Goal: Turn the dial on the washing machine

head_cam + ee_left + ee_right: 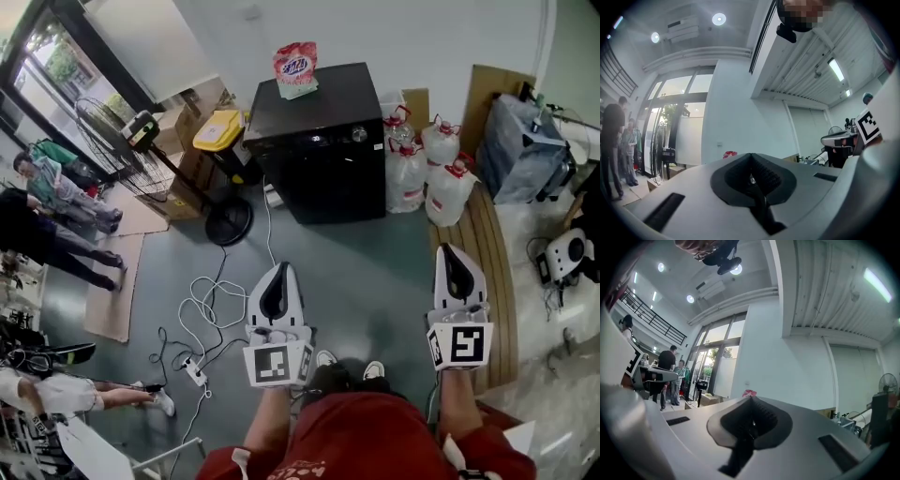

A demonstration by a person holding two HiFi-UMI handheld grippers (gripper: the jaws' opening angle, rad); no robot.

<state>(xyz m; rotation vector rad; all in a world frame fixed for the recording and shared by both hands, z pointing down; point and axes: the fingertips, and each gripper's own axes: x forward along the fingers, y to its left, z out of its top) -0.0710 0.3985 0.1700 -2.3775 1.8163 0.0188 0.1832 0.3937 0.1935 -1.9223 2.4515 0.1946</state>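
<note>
1. head view: the left gripper (279, 270) and right gripper (452, 251) are held side by side above the floor (375, 281), pointing toward the black washing machine (323, 159) and well apart from it. its dial (359, 135) sits near the top front edge, untouched.
2. left gripper view: the fingers (764, 174) are pressed together with nothing between them.
3. right gripper view: the fingers (761, 417) are together too, holding nothing.

The washing machine (323, 164) is standing upright on the floor (375, 272), backing onto the white wall (375, 37). It is a black, boxy unit, showing its flat top and dark front. Its dial (359, 134), a small round silvery knob, is sitting at the upper right of the front edge.
</note>
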